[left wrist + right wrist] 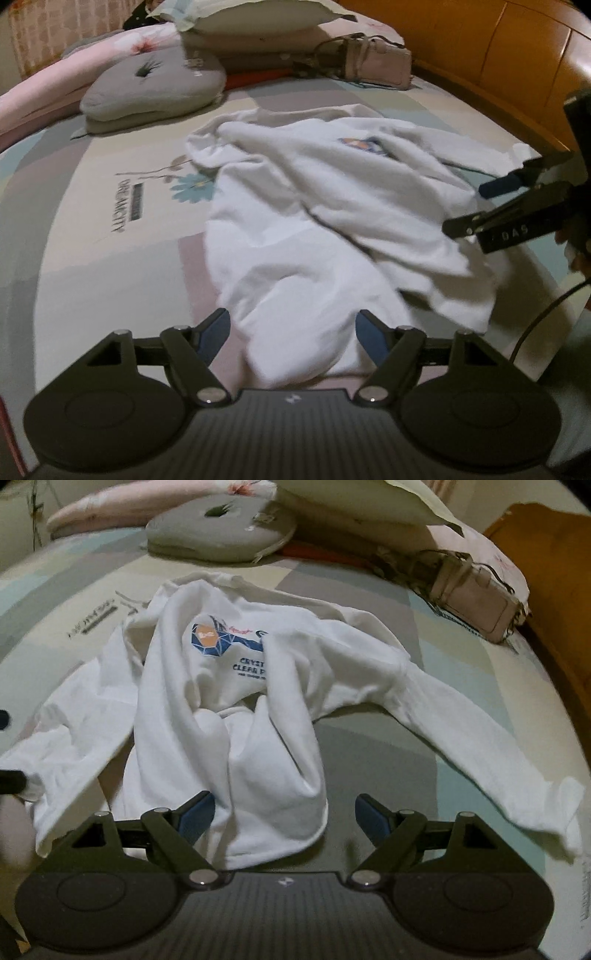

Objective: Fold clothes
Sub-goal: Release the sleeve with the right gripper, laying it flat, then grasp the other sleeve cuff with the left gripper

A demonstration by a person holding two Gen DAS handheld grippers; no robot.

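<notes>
A white long-sleeve shirt [314,236] lies crumpled on the patterned bed sheet [92,258], its blue and orange logo [364,142] facing up. My left gripper [293,328] is open, and a rounded fold of the shirt's near end lies between its fingers. My right gripper [467,206] comes in from the right over the shirt's edge, jaws apart. In the right wrist view the shirt [229,709] spreads both sleeves, logo [214,638] near the top. My right gripper [284,808] is open with a folded hem between its fingers, nearer the left one. The left gripper's fingertips [11,779] show at the left edge.
A grey round pillow [155,85] and a pink handbag [373,59] lie at the bed's far side, with larger pillows [258,14] behind. A wooden bed frame [498,48] borders the right. A black cable [535,325] hangs at the right edge.
</notes>
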